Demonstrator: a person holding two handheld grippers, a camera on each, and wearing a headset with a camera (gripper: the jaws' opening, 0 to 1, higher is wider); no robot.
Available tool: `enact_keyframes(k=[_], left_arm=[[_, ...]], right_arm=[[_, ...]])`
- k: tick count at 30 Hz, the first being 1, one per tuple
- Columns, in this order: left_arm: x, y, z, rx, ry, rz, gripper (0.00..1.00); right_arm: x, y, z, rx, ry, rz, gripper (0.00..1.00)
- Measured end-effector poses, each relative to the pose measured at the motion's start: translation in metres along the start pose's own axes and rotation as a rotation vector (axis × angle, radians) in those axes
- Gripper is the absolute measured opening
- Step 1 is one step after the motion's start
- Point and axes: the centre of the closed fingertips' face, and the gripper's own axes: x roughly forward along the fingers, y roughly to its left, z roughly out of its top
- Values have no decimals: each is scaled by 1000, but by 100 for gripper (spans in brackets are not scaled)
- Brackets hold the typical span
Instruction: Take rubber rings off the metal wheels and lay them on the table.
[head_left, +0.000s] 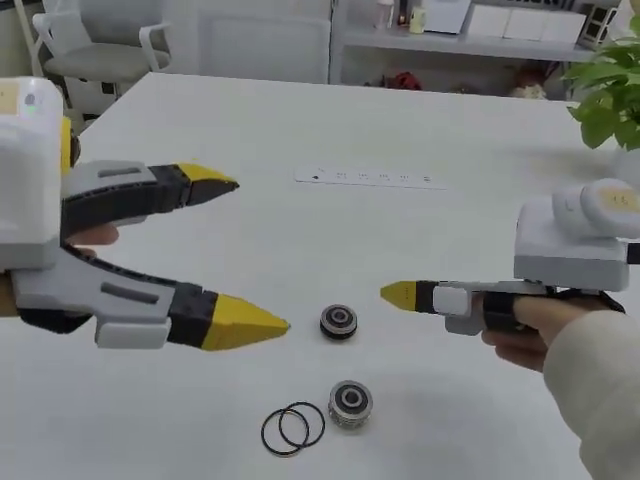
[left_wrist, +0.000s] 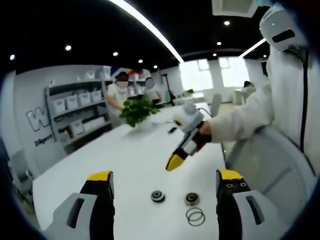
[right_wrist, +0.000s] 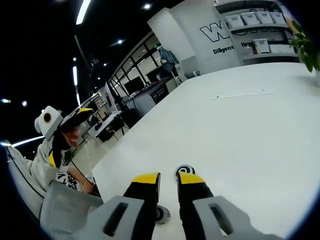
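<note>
Two metal wheels lie on the white table. The far wheel still wears a black rubber ring; the near one looks bare and silver. Two loose black rings lie overlapping to its left. My left gripper hovers wide open left of the wheels, holding nothing. My right gripper points in from the right, its jaws close together and nothing between them. The left gripper view shows both wheels, the rings and the right gripper. In the right gripper view one wheel sits just past the tips.
A flat white strip lies on the table's far middle. A green plant stands at the right edge and an office chair beyond the far left corner. Shelves line the back wall, where people stand.
</note>
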Motion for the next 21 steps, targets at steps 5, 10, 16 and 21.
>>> enact_keyframes(k=[5, 10, 16, 21], left_arm=[[11, 10, 14, 59, 1, -19, 84], [29, 23, 32, 84, -29, -33, 83], [48, 42, 36, 98, -35, -21, 81], [65, 51, 26, 75, -33, -31, 77]], right_arm=[[-2, -5, 3, 12, -11, -14, 10], [-4, -10, 5, 21, -19, -29, 10], [-2, -17, -2, 30, 5, -48, 9], [-1, -18, -6, 35, 19, -50, 9]])
